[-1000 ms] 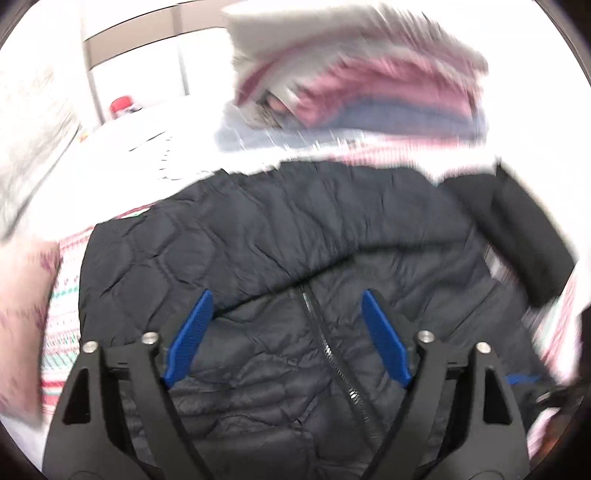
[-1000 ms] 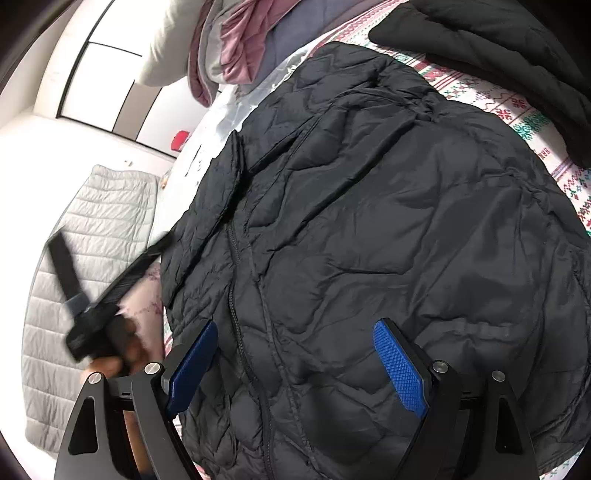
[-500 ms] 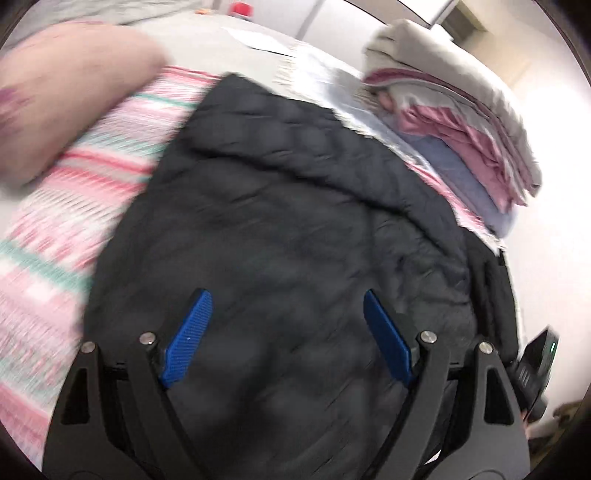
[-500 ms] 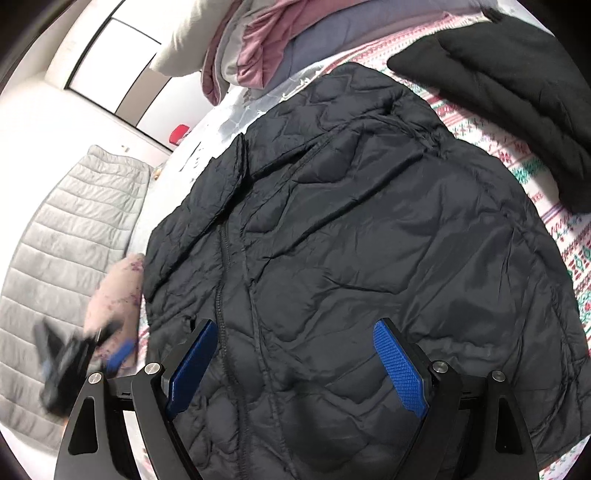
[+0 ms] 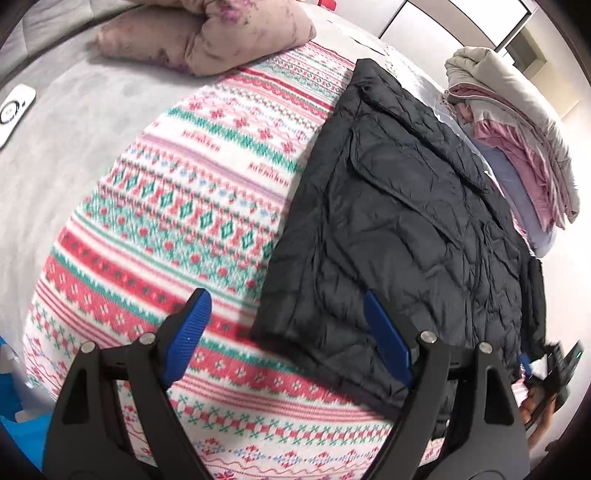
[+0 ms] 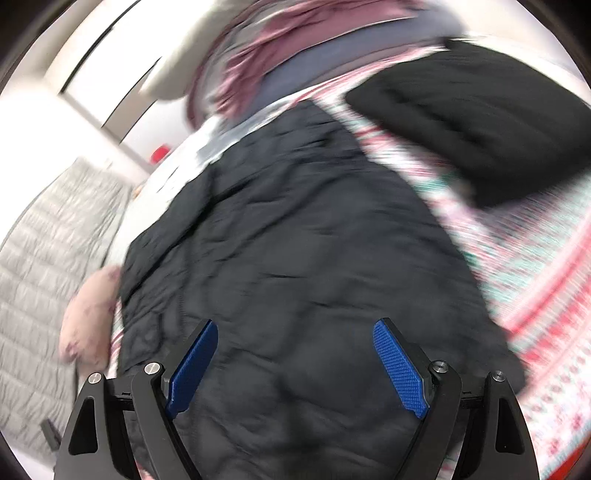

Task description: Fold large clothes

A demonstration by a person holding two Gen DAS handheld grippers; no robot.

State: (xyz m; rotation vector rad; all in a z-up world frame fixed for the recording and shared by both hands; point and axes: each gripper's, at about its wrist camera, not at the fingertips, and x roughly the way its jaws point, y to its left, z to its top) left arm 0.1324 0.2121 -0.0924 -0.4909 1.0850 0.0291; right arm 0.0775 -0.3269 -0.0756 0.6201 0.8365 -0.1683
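A black quilted jacket [image 5: 399,221] lies spread flat on a patterned pink, red and green blanket [image 5: 192,206]. My left gripper [image 5: 288,336] hangs open over the jacket's near left corner, with the corner's edge between its blue pads and nothing gripped. In the right wrist view, which is blurred, the same jacket [image 6: 295,258] fills the middle. My right gripper [image 6: 295,365] stands open above the jacket's lower part, holding nothing. The right gripper and the hand holding it [image 5: 550,376] show at the left wrist view's right edge.
A stack of folded pink, grey and blue clothes [image 5: 517,125] sits beyond the jacket. A pink pillow [image 5: 207,33] lies at the blanket's far left, a white remote [image 5: 14,110] on the grey sheet. Another black garment [image 6: 480,122] lies folded at the right.
My left gripper swept left across the jacket and rolled, ending over its left corner and the blanket. My right gripper shifted right; the left gripper left its view.
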